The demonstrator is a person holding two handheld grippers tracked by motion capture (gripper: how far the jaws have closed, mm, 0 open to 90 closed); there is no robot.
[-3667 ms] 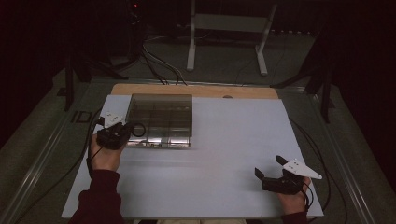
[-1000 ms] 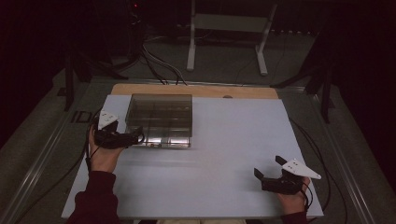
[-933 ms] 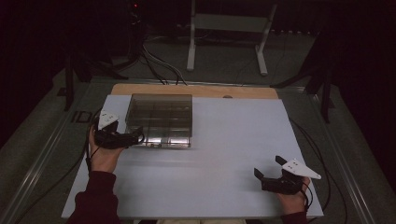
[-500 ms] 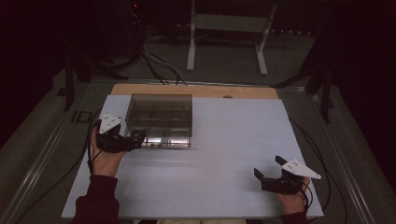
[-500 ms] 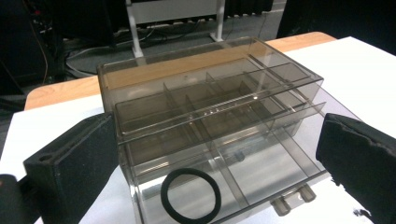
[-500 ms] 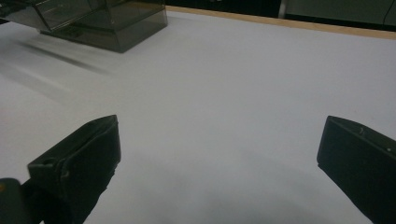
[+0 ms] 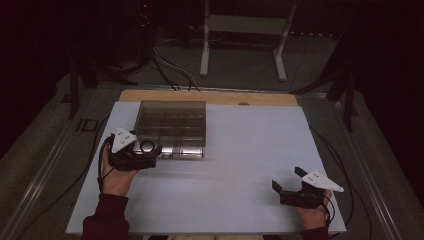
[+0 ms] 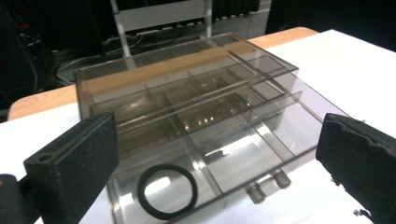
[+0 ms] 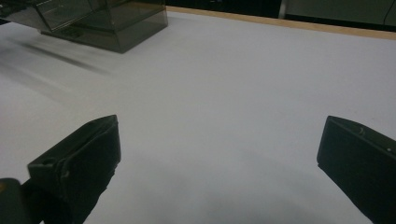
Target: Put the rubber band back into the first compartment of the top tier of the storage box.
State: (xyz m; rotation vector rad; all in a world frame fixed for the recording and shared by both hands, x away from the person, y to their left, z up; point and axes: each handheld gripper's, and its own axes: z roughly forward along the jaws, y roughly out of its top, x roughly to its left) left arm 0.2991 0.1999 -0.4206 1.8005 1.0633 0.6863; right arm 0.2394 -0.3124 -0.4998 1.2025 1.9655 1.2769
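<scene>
Two claws, both with jaws apart: left claw (image 7: 150, 156) at the smoky clear box (image 7: 172, 127), right claw (image 7: 284, 191) idle at 5 o'clock on the white surface (image 7: 240, 150). Box sits at 10 o'clock, a black ring (image 8: 167, 191) inside. Probably light, rigid, slippery plastic; grip a wall edge.

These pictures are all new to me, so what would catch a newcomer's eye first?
Probably the smoky clear plastic organizer box, split into compartments, standing at the far left of the white table. A black ring lies in its near corner compartment, right in front of the left gripper, whose fingers are spread wide. Off at the near right, the right gripper is also open, with nothing between its fingers.
</scene>
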